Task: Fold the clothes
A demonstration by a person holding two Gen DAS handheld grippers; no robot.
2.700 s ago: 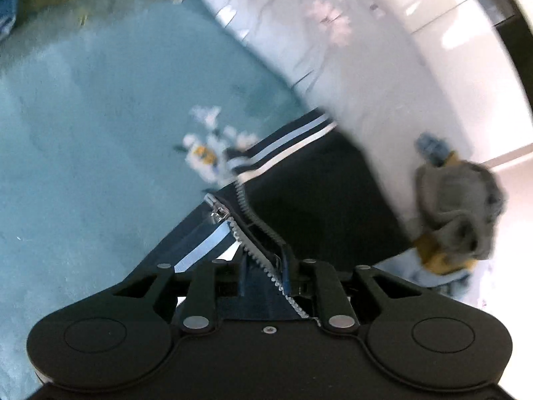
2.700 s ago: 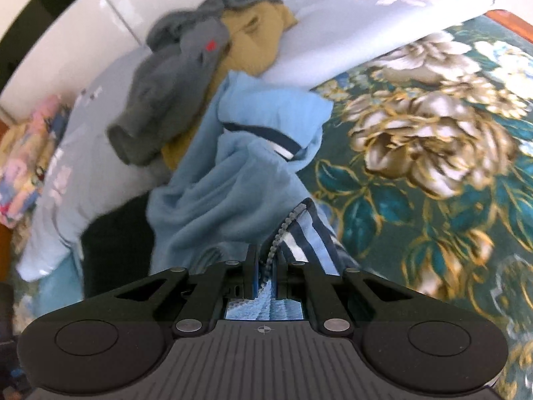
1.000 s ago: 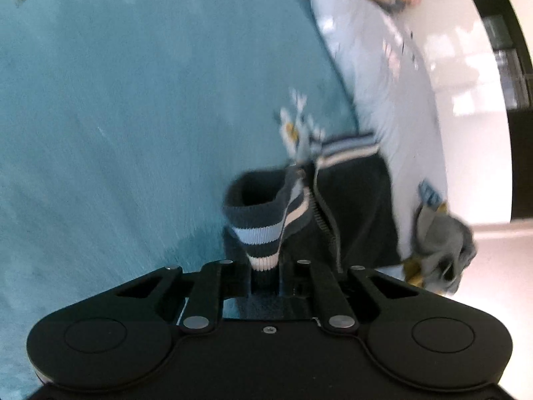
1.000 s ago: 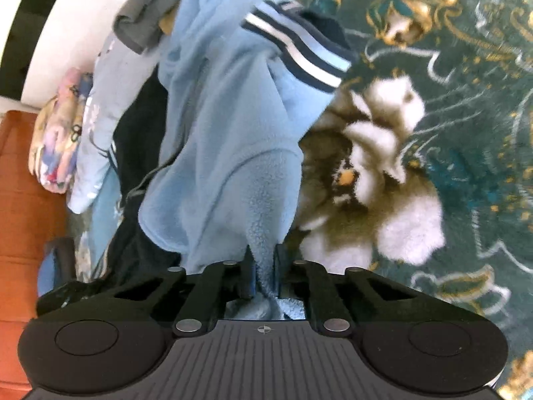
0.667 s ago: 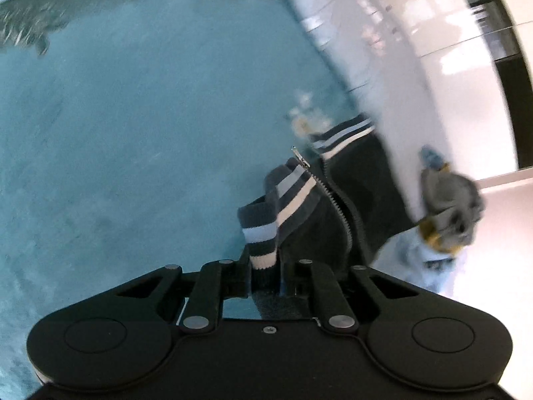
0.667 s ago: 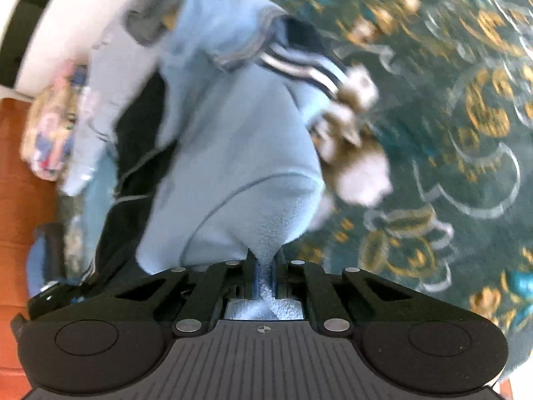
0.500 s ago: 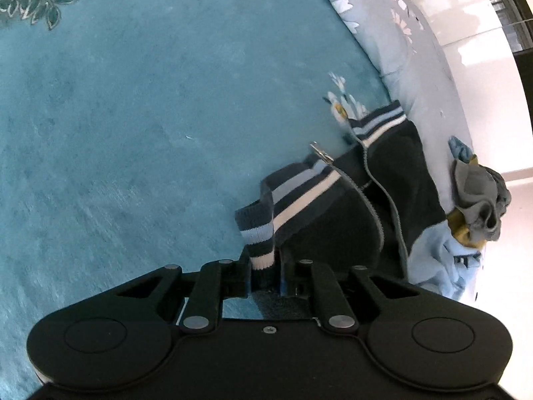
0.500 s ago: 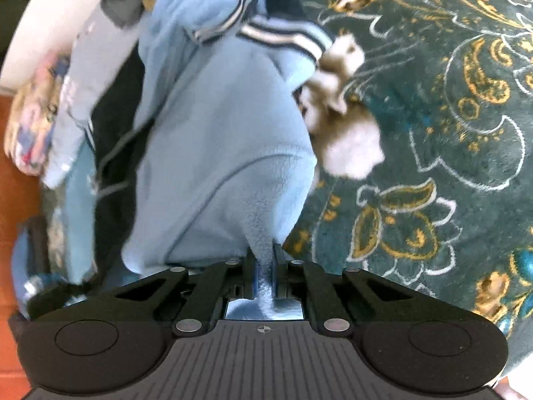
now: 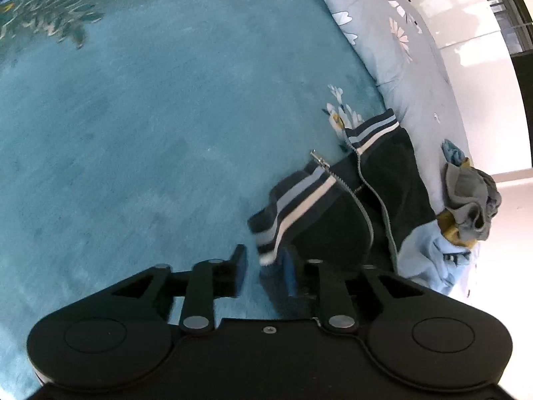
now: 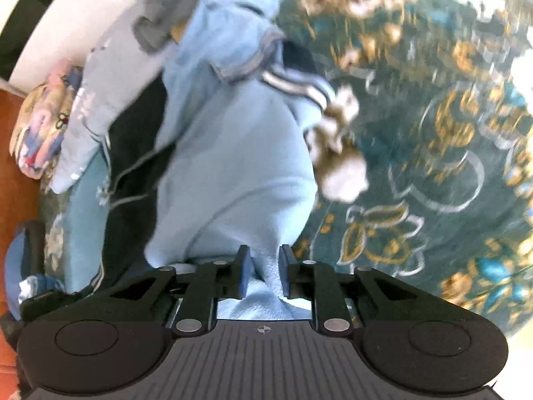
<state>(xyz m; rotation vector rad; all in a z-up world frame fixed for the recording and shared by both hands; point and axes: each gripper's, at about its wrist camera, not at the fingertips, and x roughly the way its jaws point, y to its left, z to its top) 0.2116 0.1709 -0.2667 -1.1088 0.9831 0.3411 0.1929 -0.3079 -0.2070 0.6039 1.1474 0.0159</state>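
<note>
Two grippers, both spread at this moment. Left gripper (image 9: 261, 268): jaws parted over the teal blanket (image 9: 140, 126), clamping nothing, with the striped hem (image 9: 293, 206) of the dark zip jacket (image 9: 363, 206) lying just ahead of the tips, its loose end drooping into the gap beside the inner pad. Zipper open, both tooth rows splayed across the dark panel further ahead; grey and mustard clothes (image 9: 469, 206) bunched well beyond, against the pale quilt (image 9: 399, 53).

Right gripper (image 10: 261, 268): jaws likewise apart, a ridge of the light blue fleece lining (image 10: 233, 166) rising between the pads but not pinched. Fleece spread ahead and slightly left of the tips, a striped cuff (image 10: 293, 83) at its far end, floral bedspread (image 10: 433, 166) off to the right.

Jacket lying crumpled, not flat, on the bed between the two tools. Likely a release, or just as plausibly a reach for a fresh grip. Worth doing either way: keep pads clear of the zipper teeth, take only one layer at an edge, match both hands' height, avoid dragging the blanket along.
</note>
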